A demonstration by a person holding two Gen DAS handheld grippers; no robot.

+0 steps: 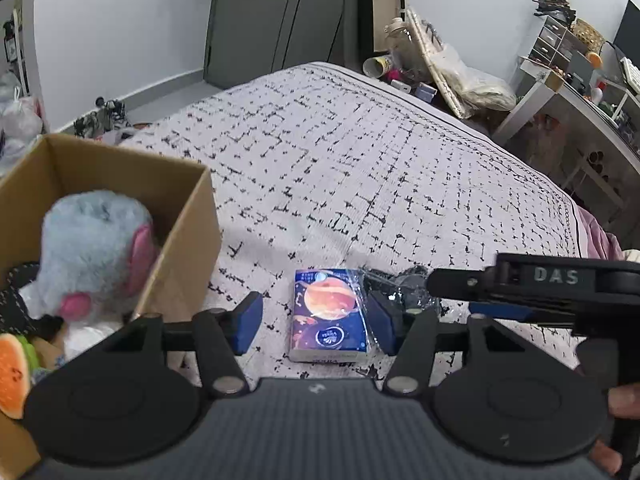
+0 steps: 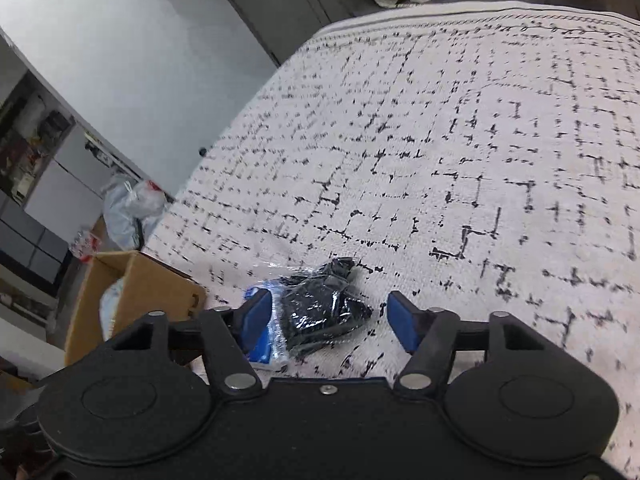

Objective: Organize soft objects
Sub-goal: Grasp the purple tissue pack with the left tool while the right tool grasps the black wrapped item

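Your left tongs [image 1: 316, 326] are spread wide, their blue pads [image 1: 249, 322] standing either side of the tissue pack [image 1: 330, 316] without touching it. The pack lies flat on the bed [image 1: 360, 160], its long axis running straight away from you along the line of the fingers, printed face up. That face is dark blue with a large orange planet; a round logo sits at the near end, but its lettering is too small to read, as is the line of small characters at the far top corner.

Your right tongs [image 2: 326, 318] are also spread, holding nothing. Between their pads lies the black bundle [image 2: 324, 304], something dark crumpled inside clear, shiny wrap, pointing away and slightly to the right. It lies against the right side of the tissue pack, which shows in the right wrist view as a blue and white edge behind the left finger. In the left wrist view, the right tool's arm reaches in from the right above the bundle, and the raised letters "DAS" [image 1: 556, 276] can be read on it.

To the left of the pack, close by on the bed, stands the cardboard box [image 1: 188, 240], open at the top. Inside it rests a grey-blue plush toy [image 1: 92, 248] with pink ears, and nearer you an orange fruit-slice plush [image 1: 14, 376] with a green rim.

Beyond the bed's far edge are a cluttered desk [image 1: 560, 92] and grey wardrobe doors [image 1: 280, 16].
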